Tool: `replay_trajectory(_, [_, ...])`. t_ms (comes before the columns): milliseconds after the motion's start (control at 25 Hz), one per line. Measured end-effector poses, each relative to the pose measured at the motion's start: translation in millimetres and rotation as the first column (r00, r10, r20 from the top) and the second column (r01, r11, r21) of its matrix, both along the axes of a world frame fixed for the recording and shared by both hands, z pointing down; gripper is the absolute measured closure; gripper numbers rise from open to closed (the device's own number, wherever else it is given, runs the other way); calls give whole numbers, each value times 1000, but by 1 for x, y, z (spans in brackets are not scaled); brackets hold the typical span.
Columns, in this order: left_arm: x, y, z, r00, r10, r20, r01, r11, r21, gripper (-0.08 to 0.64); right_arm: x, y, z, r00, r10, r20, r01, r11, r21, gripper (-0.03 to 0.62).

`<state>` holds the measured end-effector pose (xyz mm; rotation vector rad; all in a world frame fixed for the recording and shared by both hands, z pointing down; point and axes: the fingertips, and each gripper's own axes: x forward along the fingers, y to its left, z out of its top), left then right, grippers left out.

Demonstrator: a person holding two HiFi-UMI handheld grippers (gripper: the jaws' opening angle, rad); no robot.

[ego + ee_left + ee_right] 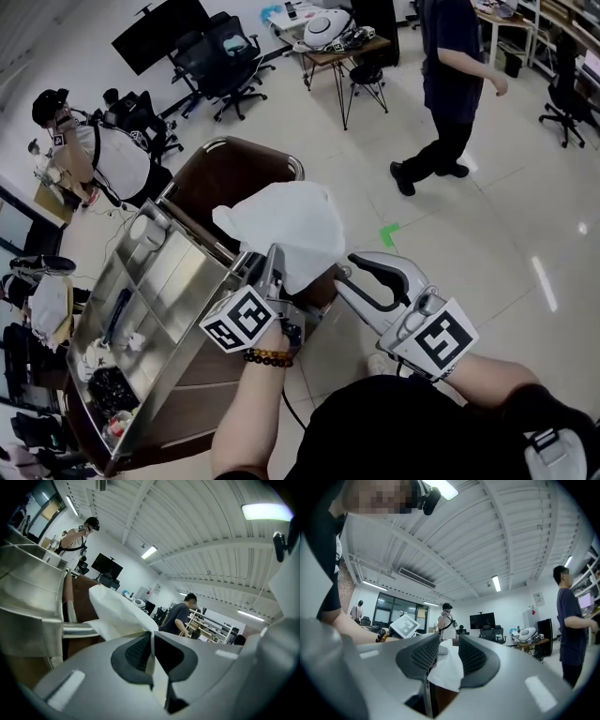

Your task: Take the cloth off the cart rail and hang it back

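A white cloth (286, 225) bulges up over the near end of the steel cart (164, 281), above its chrome rail (202, 234). My left gripper (272, 267) is shut on the cloth's lower edge. In the left gripper view a thin fold of the cloth (117, 613) is pinched where the left gripper (151, 648) closes, with the rail (79, 630) just beyond. My right gripper (349, 272) is open beside the cloth's right side. In the right gripper view the cloth (447, 670) hangs past the right gripper (449, 646), whose pads do not press on it.
The cart's top tray (122, 375) holds small tools and clutter. One person (450, 84) walks on the floor at the back right; another (103, 155) stands at the left. Office chairs (220, 66) and a table (337, 47) stand behind. A green mark (388, 232) is on the floor.
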<state>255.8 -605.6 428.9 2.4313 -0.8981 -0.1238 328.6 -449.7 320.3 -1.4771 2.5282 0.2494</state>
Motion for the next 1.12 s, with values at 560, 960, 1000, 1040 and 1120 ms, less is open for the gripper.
replay_trajectory(560, [-63, 0, 49, 988, -131, 76, 130, 991, 15, 465, -42, 10, 7, 999, -20, -38, 20, 1000, -6, 462])
replay_trajectory(960, [-56, -4, -23, 964, -179, 195, 107, 938, 331, 471, -60, 12, 14, 1000, -15, -14, 14, 993, -121, 462])
replay_trajectory(1000, [-53, -6, -27, 961, -176, 211, 96, 935, 342, 477, -59, 12, 13, 1000, -12, -12, 11, 991, -132, 462])
replay_trajectory(1040, [-49, -9, -29, 957, -175, 230, 86, 933, 351, 484, -58, 11, 13, 1000, -9, -10, 7, 989, -146, 462])
replay_trajectory(1120, [-44, -16, -31, 946, -177, 271, 70, 929, 363, 486, -55, 6, 11, 1000, -4, -26, 1, 992, -127, 462])
